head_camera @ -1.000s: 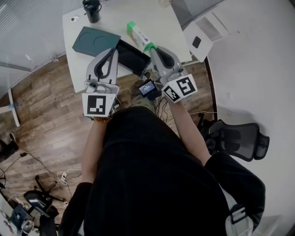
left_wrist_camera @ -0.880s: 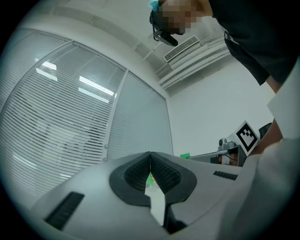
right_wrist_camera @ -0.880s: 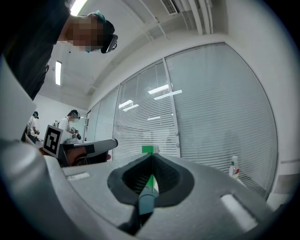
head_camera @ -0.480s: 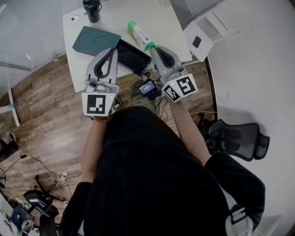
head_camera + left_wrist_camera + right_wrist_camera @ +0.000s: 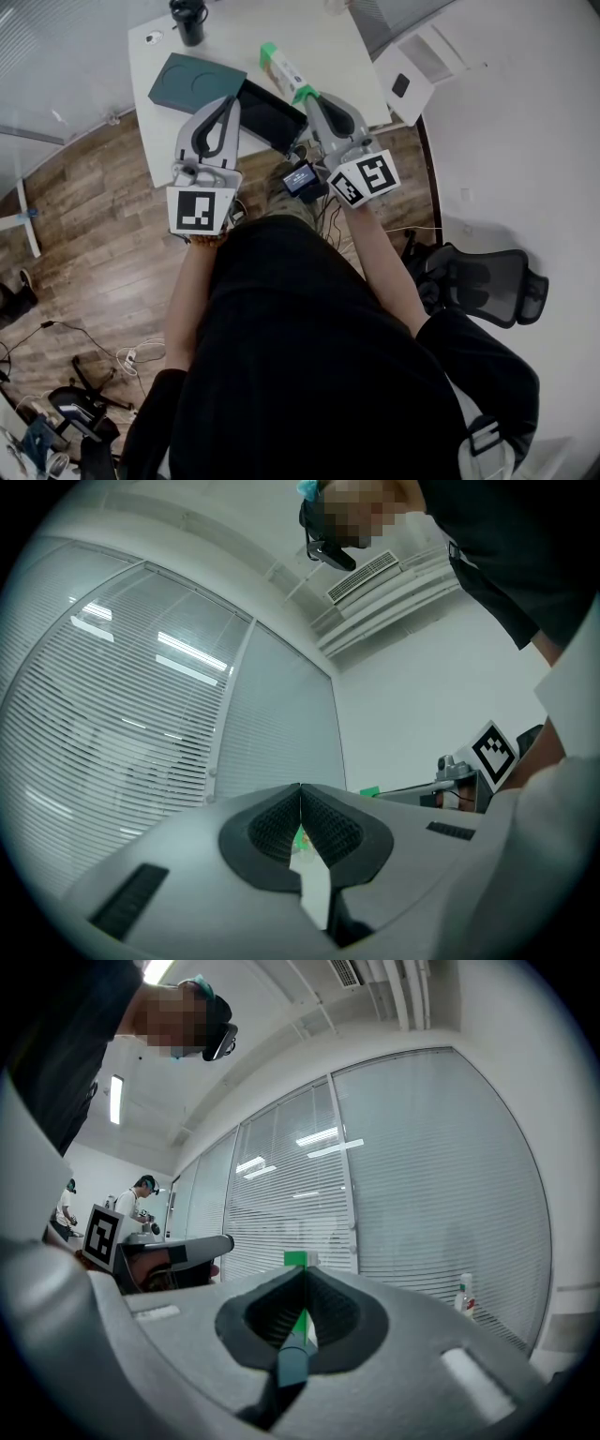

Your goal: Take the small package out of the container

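A small white package with green ends lies on the white table, outside the black open container. My right gripper is shut, its tips right at the package's near green end; I cannot tell whether they touch it. In the right gripper view the green end shows just beyond the closed right gripper. My left gripper hovers over the container's left edge, and in the left gripper view the left gripper has its pads meeting with nothing between them.
A dark teal lid lies left of the container. A black mug stands at the table's far edge. A white box sits right of the table, and an office chair stands to my right.
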The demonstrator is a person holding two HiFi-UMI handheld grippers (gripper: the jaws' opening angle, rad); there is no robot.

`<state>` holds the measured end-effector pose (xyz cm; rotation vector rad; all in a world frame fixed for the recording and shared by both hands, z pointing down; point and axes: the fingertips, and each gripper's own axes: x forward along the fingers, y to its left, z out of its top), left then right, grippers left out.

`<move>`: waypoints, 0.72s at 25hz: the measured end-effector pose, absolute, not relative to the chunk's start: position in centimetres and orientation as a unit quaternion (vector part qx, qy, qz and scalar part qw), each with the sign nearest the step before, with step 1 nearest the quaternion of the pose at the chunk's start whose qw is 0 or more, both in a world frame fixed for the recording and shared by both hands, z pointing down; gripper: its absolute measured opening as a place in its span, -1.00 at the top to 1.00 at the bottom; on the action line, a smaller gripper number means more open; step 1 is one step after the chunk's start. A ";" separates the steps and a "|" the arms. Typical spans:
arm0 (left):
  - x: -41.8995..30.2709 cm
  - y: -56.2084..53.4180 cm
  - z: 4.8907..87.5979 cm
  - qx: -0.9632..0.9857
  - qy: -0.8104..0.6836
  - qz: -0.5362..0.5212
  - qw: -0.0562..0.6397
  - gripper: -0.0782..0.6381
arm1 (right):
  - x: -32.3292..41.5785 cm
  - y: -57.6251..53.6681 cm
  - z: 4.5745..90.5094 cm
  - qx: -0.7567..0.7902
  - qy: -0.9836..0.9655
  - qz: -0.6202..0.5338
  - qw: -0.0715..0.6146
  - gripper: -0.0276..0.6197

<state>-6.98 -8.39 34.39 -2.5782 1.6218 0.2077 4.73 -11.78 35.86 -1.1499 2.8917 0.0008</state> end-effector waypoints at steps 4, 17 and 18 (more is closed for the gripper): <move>-7.0 -8.3 34.4 -0.843 0.531 0.067 0.045 0.78 | 4.7 -11.8 35.9 -0.370 0.929 0.001 0.014 0.92; -7.2 -8.3 34.4 -0.843 0.532 0.067 0.045 0.78 | 4.7 -11.9 36.1 -0.371 0.928 0.007 0.009 0.92; -7.2 -8.3 34.4 -0.843 0.532 0.067 0.044 0.78 | 4.7 -11.9 36.1 -0.371 0.928 0.007 0.008 0.92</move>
